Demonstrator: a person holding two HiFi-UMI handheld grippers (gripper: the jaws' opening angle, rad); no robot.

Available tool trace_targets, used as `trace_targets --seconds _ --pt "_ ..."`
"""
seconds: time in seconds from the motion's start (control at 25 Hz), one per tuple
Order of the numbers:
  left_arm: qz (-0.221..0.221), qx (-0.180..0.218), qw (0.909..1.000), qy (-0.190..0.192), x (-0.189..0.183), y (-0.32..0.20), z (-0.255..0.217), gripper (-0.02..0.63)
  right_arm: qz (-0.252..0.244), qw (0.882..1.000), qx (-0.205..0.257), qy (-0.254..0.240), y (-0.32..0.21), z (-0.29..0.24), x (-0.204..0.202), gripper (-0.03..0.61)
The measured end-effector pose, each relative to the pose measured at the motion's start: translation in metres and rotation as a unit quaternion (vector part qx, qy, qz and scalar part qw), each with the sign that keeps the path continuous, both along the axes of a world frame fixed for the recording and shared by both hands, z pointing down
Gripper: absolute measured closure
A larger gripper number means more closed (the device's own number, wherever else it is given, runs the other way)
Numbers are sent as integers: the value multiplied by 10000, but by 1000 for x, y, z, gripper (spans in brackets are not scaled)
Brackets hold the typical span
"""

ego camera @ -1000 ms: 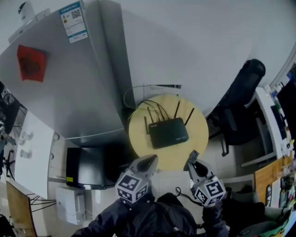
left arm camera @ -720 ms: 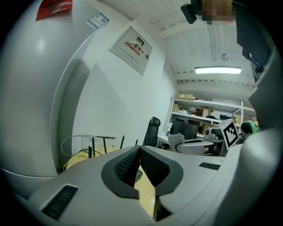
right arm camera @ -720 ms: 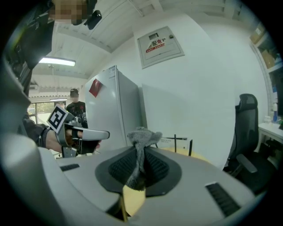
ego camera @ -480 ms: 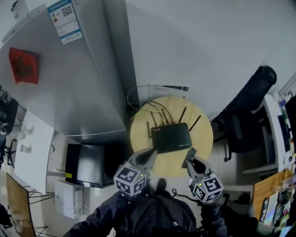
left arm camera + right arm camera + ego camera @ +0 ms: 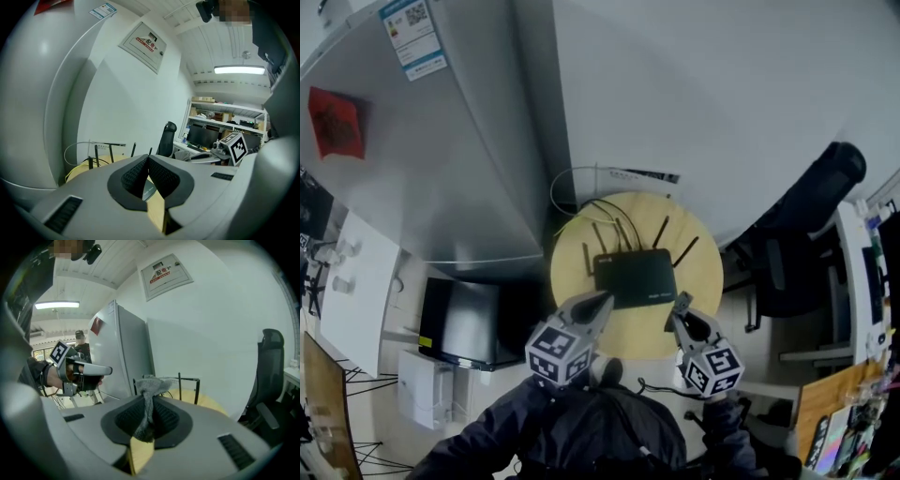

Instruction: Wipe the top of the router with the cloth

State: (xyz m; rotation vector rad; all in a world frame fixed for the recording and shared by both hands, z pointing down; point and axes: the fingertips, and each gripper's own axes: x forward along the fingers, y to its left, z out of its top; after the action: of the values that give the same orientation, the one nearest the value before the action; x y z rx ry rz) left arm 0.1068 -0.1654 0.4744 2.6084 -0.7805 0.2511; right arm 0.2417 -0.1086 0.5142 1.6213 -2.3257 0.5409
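Note:
A black router (image 5: pixel 635 276) with several upright antennas lies on a small round wooden table (image 5: pixel 708 281). My right gripper (image 5: pixel 679 312) hovers at the table's near edge, just right of the router's front, shut on a grey cloth (image 5: pixel 151 389) whose free end sticks up past the jaws. My left gripper (image 5: pixel 598 304) hangs at the router's near left corner, shut with nothing between its pads (image 5: pixel 161 176). The left gripper view shows the antennas (image 5: pixel 112 153) and a strip of the table beyond the jaws. In the right gripper view, the left gripper (image 5: pixel 84 372) appears at the left.
A tall grey fridge (image 5: pixel 422 159) stands left of the table, with a dark box (image 5: pixel 459 323) on the floor below it. A black office chair (image 5: pixel 797 225) sits to the right, a desk beyond it. Cables (image 5: pixel 581 202) loop behind the router against the white wall.
The view has shifted a little, so the table and router sit slightly more left. Both grippers have edged closer to the router's front edge. Their jaws have stayed as they were.

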Motion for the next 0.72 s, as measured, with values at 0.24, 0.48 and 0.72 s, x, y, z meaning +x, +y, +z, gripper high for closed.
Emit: trace_targets --seconds 0.24,0.48,0.72 --pt "143 -129 9998 -109 33 -9 20 612 -273 9973 -447 515 -30 58 54 506" --pt "134 -402 9987 -282 59 -21 51 612 -939 9822 -1152 1147 -72 135 99 506" --pt "40 -643 9968 -481 76 -29 83 612 -1948 9372 -2037 2055 -97 215 127 506"
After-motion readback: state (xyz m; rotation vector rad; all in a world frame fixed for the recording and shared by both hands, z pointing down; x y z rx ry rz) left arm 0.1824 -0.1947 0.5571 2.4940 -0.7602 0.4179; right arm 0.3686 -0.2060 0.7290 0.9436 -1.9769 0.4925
